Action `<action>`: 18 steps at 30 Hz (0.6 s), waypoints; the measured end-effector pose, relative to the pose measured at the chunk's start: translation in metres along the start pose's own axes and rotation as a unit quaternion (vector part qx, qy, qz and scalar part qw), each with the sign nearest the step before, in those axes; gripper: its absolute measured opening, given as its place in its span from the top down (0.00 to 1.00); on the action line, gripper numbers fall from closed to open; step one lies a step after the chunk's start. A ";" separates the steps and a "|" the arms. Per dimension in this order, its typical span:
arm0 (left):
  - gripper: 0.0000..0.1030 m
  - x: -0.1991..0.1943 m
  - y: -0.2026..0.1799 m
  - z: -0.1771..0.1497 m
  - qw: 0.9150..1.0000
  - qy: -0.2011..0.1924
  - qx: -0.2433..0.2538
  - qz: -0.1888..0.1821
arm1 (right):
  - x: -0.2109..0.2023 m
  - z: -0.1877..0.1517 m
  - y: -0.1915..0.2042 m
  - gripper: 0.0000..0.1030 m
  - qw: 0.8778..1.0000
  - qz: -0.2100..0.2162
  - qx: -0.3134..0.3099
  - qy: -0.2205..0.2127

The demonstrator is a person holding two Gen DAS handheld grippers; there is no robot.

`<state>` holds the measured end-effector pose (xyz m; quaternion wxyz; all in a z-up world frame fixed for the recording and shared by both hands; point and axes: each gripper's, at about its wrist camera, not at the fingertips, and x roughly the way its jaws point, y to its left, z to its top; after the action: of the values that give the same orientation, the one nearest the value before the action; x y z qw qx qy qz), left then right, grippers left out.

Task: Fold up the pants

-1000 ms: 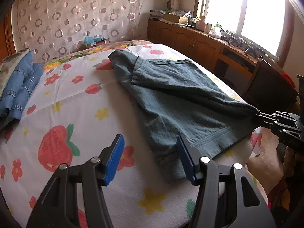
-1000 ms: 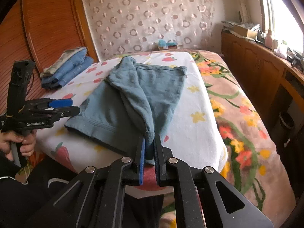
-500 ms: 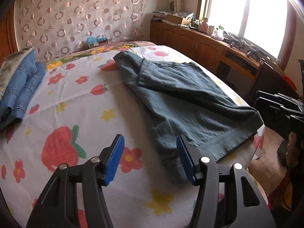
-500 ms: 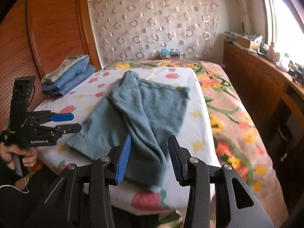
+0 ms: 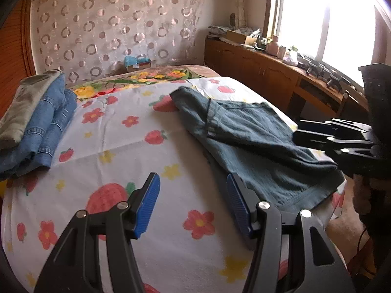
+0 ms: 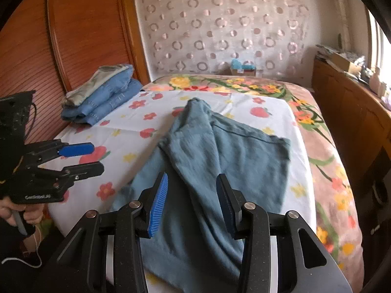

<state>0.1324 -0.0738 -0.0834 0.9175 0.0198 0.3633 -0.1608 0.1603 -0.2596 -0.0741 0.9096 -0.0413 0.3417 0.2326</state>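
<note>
On the bed's white sheet printed with strawberries and flowers (image 5: 117,146), the teal-blue cotton pants (image 6: 220,156) lie folded lengthwise, leg ends at the near edge. A second ago the right gripper (image 6: 193,202) pinched a leg end; now its jaws stand wide, holding nothing. The left gripper (image 5: 193,205) stays wide too, beside the pants. Folded blue denim jeans (image 6: 107,95) sit stacked well apart.

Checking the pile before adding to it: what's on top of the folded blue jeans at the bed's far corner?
A folded grey-beige garment lies on top of the folded blue jeans. Whatever lies between or beneath the layers is covered.
</note>
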 end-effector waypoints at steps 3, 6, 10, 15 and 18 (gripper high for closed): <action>0.45 -0.003 0.003 0.004 1.000 -0.006 -0.001 0.002 | 0.012 0.010 0.002 0.60 1.000 0.020 0.002 0.009; 0.45 -0.005 0.005 0.007 1.000 -0.010 -0.004 0.003 | 0.023 0.022 0.004 0.60 0.999 0.040 0.005 0.017; 0.45 -0.004 0.007 0.007 1.000 -0.010 -0.008 0.001 | 0.042 0.033 0.008 0.60 0.998 0.045 -0.003 0.034; 0.45 0.000 0.004 0.003 1.000 -0.004 -0.008 -0.002 | 0.072 0.039 0.014 0.61 0.996 0.045 -0.023 0.071; 0.45 0.001 0.003 0.002 1.000 -0.001 -0.007 -0.002 | 0.085 0.040 0.019 0.62 0.995 0.045 -0.035 0.084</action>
<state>0.1354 -0.0714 -0.0833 0.9178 0.0121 0.3631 -0.1601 0.2319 -0.2000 -0.0965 0.8641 -0.0770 0.4104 0.2811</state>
